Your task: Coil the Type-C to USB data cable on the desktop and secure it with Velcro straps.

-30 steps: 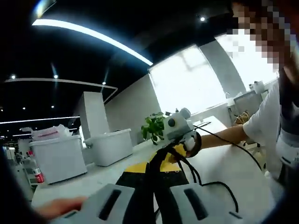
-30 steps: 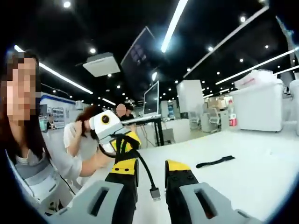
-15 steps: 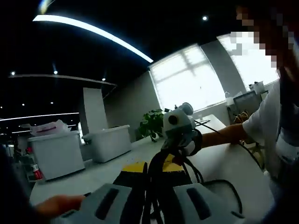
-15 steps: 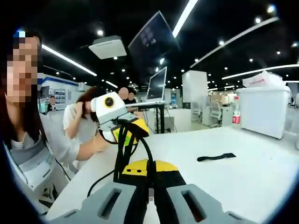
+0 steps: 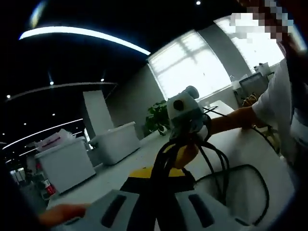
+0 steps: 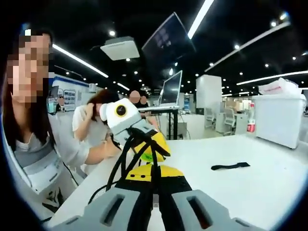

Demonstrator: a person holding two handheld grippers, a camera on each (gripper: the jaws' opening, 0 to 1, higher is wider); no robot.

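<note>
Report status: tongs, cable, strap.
Both tongs, left and right, shut on cable, loops held between them. Velcro strap lying apart on desk, untouched.

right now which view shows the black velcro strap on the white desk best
The right gripper view: the flat black velcro strap lies unobstructed on the white desk. The left gripper view shows black cable loops and desk instead.

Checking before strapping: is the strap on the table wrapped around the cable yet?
No. The strap lies loose on the table, apart from the cable.

- The strap (image 6: 230,166) lies on the table (image 6: 269,187), right of the right claw (image 6: 155,185).
- Two bins (image 5: 115,143) stand on the table, left of the left claw (image 5: 156,185), a plant (image 5: 155,122) behind.
</note>
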